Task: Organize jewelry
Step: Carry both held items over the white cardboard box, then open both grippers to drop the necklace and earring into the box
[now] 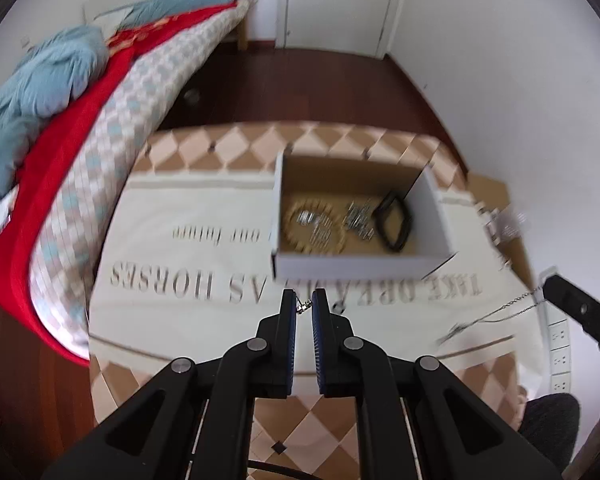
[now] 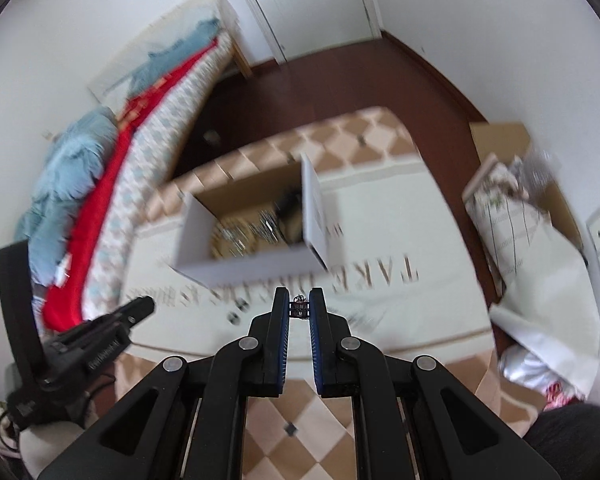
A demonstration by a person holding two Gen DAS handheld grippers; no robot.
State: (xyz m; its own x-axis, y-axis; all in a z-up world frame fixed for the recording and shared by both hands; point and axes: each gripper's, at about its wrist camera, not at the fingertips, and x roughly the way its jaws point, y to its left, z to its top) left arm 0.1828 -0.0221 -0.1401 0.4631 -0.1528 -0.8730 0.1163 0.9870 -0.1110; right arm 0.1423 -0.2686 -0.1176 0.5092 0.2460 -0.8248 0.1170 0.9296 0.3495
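Observation:
My left gripper [image 1: 303, 307] is shut on the clasp end of a thin silver chain [image 1: 512, 307], above the cream tablecloth [image 1: 188, 216]. The chain also hangs from the tip of my right gripper [image 1: 548, 284] at the right edge of the left wrist view. In the right wrist view my right gripper [image 2: 299, 309] is shut on a small dark piece of the chain [image 2: 299, 310], and the left gripper [image 2: 146, 304] shows at the lower left. Beyond both stands an open white box [image 1: 356, 265] holding a beaded bracelet [image 1: 314, 228], silver pieces [image 1: 360, 216] and a black item [image 1: 394, 224].
A bed [image 1: 100, 152] with a red blanket and blue bedding runs along the left of the table. Dark wood floor [image 1: 320, 80] and a white door [image 1: 340, 0] lie beyond. At the right are a cardboard box [image 2: 500, 136], white bags [image 2: 540, 264] and wall sockets [image 1: 558, 344].

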